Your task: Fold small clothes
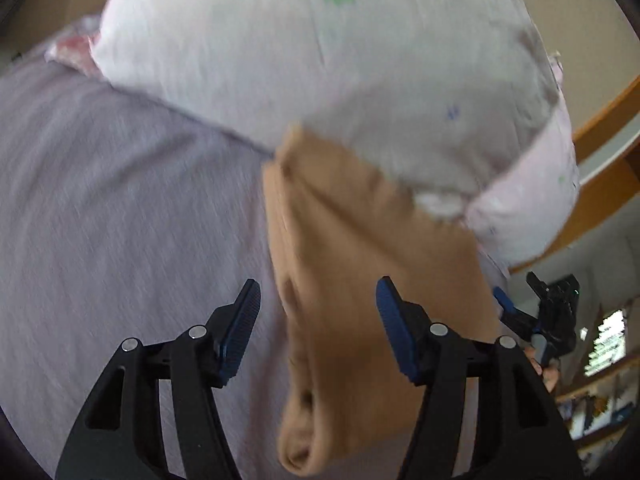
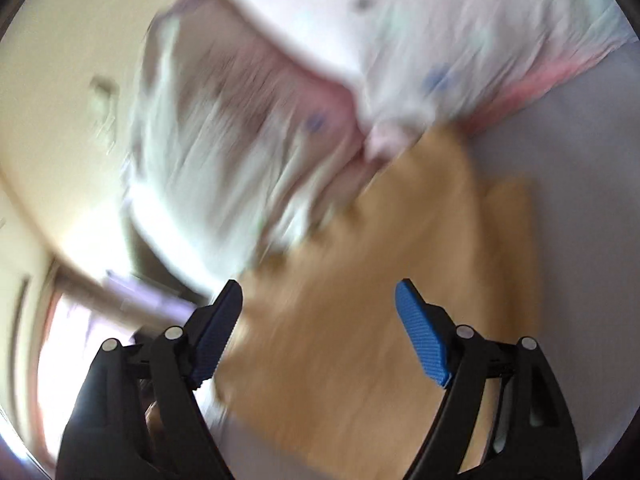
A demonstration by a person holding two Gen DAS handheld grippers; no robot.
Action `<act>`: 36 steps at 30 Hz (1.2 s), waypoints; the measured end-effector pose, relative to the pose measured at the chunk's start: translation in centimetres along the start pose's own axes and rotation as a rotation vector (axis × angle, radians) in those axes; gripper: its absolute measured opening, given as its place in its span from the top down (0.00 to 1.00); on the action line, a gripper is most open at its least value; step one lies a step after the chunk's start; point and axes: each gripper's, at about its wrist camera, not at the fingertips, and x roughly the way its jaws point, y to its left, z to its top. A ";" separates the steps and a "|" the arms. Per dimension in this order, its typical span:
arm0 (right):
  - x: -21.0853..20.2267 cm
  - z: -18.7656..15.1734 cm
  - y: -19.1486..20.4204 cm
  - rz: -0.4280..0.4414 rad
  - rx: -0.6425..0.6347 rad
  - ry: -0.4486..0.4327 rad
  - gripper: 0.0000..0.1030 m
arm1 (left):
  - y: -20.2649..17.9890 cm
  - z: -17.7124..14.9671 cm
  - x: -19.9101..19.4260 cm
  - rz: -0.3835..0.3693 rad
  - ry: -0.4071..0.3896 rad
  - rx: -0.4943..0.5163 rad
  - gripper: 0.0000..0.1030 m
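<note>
A tan folded garment (image 1: 360, 280) lies on a pale lilac sheet (image 1: 120, 208); it also shows in the right wrist view (image 2: 400, 280), blurred. My left gripper (image 1: 316, 308) is open and empty just above the garment's left part. My right gripper (image 2: 318, 308) is open and empty above the garment's near edge; it also shows in the left wrist view (image 1: 536, 308) at the far right. A white garment with small coloured prints and pink trim (image 1: 320, 60) lies heaped behind the tan one and overlaps its far end; it shows blurred in the right wrist view (image 2: 360, 40).
The lilac sheet (image 2: 580, 200) covers the surface to the left of the tan garment. A wooden frame edge (image 1: 600, 120) and shelves (image 1: 600, 360) lie past the surface at right. A cream wall (image 2: 60, 120) shows in the right wrist view.
</note>
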 end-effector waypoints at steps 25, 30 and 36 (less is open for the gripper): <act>-7.4 -5.4 1.2 -0.157 -0.121 -0.128 0.16 | -12.6 2.6 1.6 -0.235 -0.017 -0.134 0.79; -8.5 -5.7 -1.1 -0.163 -0.035 -0.160 0.16 | -24.7 -1.2 10.2 -0.322 0.149 0.062 0.78; -10.2 -5.2 -2.8 -0.157 0.025 -0.164 0.17 | -26.9 -5.4 18.7 -0.530 0.440 -0.014 0.69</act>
